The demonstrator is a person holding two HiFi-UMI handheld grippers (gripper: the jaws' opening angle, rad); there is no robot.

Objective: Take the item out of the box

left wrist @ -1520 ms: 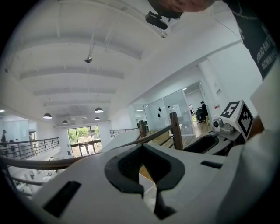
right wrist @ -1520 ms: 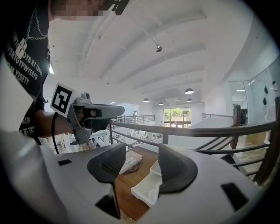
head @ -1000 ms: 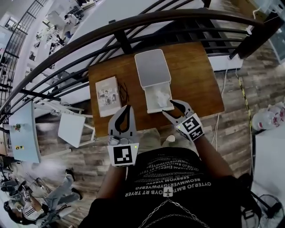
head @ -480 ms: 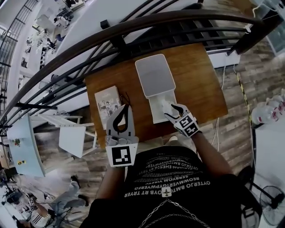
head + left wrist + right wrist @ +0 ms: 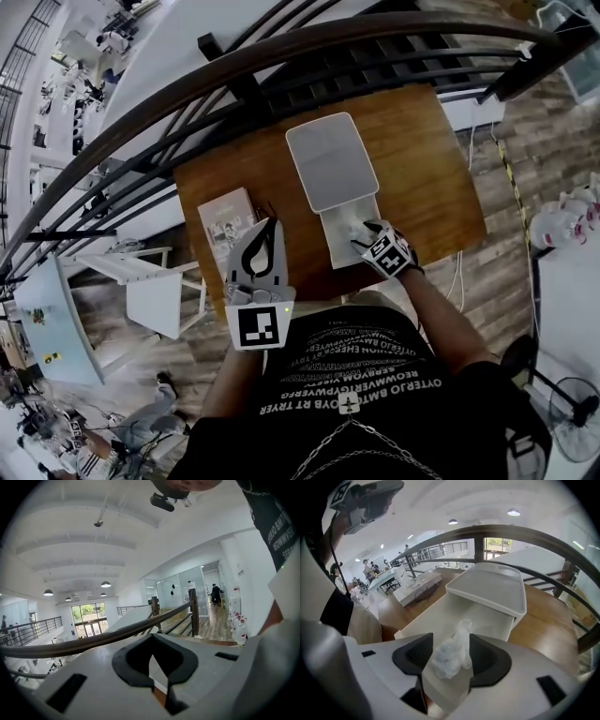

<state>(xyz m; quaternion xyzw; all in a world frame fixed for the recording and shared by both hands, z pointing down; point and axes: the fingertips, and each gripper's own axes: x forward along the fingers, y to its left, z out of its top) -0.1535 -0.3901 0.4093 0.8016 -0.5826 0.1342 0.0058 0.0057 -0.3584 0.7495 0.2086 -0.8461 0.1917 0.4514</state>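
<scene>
An open white box (image 5: pixel 345 246) lies on the wooden table (image 5: pixel 422 159), its lid (image 5: pixel 331 161) resting on the far end. Inside it lies a crumpled clear plastic bag (image 5: pixel 450 654) holding something whitish; the bag (image 5: pixel 354 228) is mostly hidden in the head view. My right gripper (image 5: pixel 364 234) reaches down into the box's near end. In the right gripper view its jaws are opening with the bag between the two pads, and I see no squeeze on it. My left gripper (image 5: pixel 262 239) hovers over the table's front left, shut and empty, pointing out over the railing in the left gripper view (image 5: pixel 152 637).
A printed booklet (image 5: pixel 228 217) lies left of the box with a thin dark cord (image 5: pixel 265 202) beside it. A dark curved railing (image 5: pixel 281 56) runs just behind the table. Wooden floor and a cable (image 5: pixel 464 244) lie to the right.
My right gripper has moved forward from the table's front edge into the box's near end, around the bag. The left gripper has stayed about where it was.
</scene>
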